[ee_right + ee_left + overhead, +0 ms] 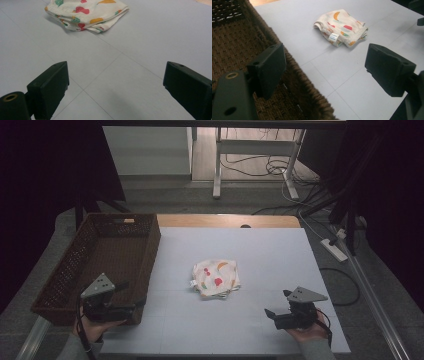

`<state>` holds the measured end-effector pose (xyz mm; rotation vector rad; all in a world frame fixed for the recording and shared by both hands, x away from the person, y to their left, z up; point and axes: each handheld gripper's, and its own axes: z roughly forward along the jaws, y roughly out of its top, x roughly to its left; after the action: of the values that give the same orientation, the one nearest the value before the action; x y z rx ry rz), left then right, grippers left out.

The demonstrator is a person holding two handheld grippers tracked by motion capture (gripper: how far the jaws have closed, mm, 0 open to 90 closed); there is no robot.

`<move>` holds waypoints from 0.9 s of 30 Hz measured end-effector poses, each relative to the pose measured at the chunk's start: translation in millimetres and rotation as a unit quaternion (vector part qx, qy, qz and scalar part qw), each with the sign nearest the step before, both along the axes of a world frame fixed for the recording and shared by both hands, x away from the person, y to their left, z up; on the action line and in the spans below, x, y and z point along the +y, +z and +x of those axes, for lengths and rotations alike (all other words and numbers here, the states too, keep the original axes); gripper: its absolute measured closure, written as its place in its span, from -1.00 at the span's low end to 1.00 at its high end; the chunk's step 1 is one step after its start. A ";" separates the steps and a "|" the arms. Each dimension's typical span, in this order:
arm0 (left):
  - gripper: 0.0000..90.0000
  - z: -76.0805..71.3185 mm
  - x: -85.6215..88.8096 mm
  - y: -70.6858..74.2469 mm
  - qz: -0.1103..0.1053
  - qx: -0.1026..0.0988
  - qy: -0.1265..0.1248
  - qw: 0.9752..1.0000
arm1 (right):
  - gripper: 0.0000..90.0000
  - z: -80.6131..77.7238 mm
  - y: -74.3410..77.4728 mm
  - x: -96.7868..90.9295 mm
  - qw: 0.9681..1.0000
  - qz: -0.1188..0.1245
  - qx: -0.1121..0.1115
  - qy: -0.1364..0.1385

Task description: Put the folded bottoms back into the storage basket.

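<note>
Both grippers, left (131, 296) and right (278, 307), I am holding wide open and empty, flanking the folded cream fruit-print cloth (216, 278), ready to lift it toward the brown wicker basket (75, 251) left of it.

**A dim room behind a pale worktop**

The worktop (280, 250) is pale grey-blue, scored by thin seams, with a wooden edge strip (227, 220) along its far side; beyond it lies grey floor (200, 195); a white-legged desk frame (252, 150) stands farther back, dark cables (270, 167) looped beneath it; a white power strip (334, 249) lies on the floor at right; black curtains (50, 165) close off both sides; the light is low.
</note>
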<state>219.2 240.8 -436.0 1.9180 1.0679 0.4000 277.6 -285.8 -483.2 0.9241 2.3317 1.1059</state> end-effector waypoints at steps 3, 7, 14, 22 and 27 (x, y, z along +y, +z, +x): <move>-0.63 0.9 -1.6 0.6 -0.001 0.002 -0.001 1.000 | -0.85 -0.8 -0.5 0.3 1.000 -0.002 -0.001 0.001; -0.63 3.5 -4.9 1.6 -0.002 0.003 -0.006 1.000 | -0.85 -0.6 0.0 -0.3 1.000 0.003 -0.001 0.000; -0.63 9.5 -11.3 6.4 0.005 0.002 -0.009 1.000 | -0.85 0.2 -0.8 0.7 1.000 -0.001 -0.001 0.000; -0.63 15.9 -18.2 8.0 0.004 0.006 -0.016 1.000 | -0.85 -0.2 -0.4 0.1 1.000 0.003 -0.001 -0.002; -0.63 18.3 -24.9 10.1 0.009 0.005 -0.021 1.000 | -0.85 0.1 -0.9 1.3 1.000 0.002 -0.001 0.001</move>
<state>237.5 215.9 -425.9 1.9575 1.0320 0.3769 277.6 -284.5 -484.1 0.9224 2.3295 1.1119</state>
